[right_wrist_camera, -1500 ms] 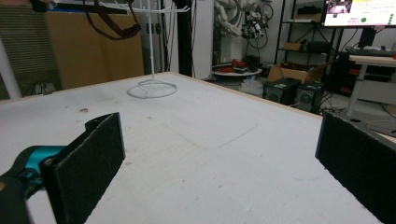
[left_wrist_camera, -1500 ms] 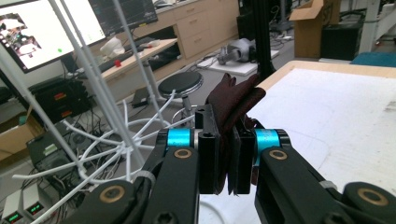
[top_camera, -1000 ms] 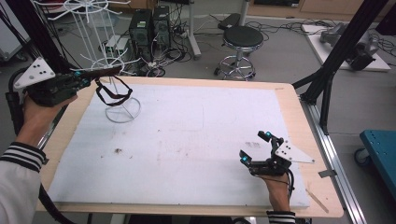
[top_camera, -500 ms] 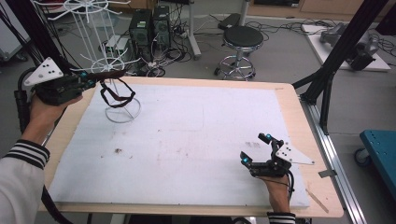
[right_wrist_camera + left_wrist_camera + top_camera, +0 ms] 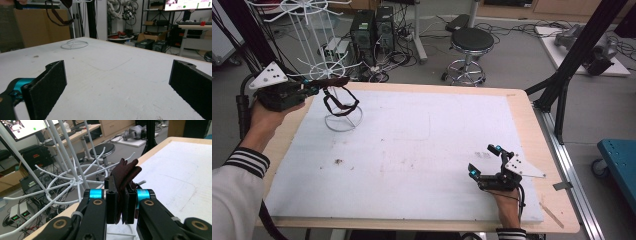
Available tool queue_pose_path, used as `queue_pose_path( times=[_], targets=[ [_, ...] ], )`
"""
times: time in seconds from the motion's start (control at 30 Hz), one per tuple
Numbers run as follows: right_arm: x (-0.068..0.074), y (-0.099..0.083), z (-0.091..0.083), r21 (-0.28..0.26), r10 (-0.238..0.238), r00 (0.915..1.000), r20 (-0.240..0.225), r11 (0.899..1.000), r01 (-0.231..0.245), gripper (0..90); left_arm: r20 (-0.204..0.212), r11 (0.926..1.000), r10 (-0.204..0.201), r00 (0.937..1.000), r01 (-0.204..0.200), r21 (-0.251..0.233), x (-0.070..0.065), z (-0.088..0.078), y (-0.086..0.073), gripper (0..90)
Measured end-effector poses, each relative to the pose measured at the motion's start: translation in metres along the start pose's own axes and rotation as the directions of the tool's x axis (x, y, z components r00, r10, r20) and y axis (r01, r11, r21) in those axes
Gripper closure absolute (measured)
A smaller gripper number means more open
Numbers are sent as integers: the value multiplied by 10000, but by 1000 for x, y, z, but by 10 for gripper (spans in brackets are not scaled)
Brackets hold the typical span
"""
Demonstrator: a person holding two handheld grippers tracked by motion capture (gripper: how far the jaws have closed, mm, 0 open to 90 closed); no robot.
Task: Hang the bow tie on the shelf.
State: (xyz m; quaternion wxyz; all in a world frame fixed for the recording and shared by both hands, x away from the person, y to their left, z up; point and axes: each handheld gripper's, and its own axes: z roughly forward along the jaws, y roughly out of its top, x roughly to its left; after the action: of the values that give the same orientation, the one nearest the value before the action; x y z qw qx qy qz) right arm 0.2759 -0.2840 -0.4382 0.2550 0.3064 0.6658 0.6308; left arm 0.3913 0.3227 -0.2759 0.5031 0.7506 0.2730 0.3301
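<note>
**Dark strap clamped by the left gripper beside the white wire rack**

The left gripper [image 5: 319,86] is seen raised over the far left corner of the table [image 5: 532,130], held level in the person's left hand [image 5: 264,112]. Its jaws are closed on a dark brown strap [image 5: 339,102]; in the left gripper view the bunched end of the strap [image 5: 125,176] is pinched between the two black pads and sticks out past them. From the clamped end, the rest of the strap hangs down in a loose loop, seen in the high view just above the round base ring [image 5: 343,121] of the white wire rack [image 5: 309,30]. Whether the loop touches the rack's upright cannot be told. In the left gripper view the rack's curved arms [image 5: 67,180] spread just beyond the jaws, to their left.

The right gripper [image 5: 486,161] is held low over the white foam sheet [image 5: 412,150] near the table's near right corner, well apart from the strap. Its jaws stand wide apart with nothing between them; in the right gripper view only the bare sheet [image 5: 112,82] is seen between the two black pads, with the base ring [image 5: 74,44] and the hanging strap [image 5: 58,15] far off at the upper left.
</note>
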Motion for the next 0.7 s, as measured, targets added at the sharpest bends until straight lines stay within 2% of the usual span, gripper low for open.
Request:
queue_pose_path(
  times=[0.2, 0.3, 0.47, 0.6, 0.7],
  targets=[
    [3, -2, 1, -158, -227, 9995, 206, 9996, 230, 6, -66, 10000, 21, 10000, -21, 76, 0, 2, 0, 838],
    [3, -5, 1, -296, -110, 9997, 220, 9995, 117, 6, -60, 10000, -20, 10000, 21, 72, -1, 3, 0, 831],
    [3, -10, 3, -198, -31, 9996, 263, 9998, 36, 6, -60, 9999, -55, 10000, 56, 133, -2, 5, 0, 803],
    [3, -10, 3, -216, -62, 9996, 258, 9997, 68, 6, -125, 9998, -100, 9999, 102, 170, -3, 6, 0, 743],
    [3, -10, 2, -180, 42, 9996, 288, 9998, -36, 6, -185, 9995, -299, 9994, 301, 75, -4, 6, 1, 676]
  ],
)
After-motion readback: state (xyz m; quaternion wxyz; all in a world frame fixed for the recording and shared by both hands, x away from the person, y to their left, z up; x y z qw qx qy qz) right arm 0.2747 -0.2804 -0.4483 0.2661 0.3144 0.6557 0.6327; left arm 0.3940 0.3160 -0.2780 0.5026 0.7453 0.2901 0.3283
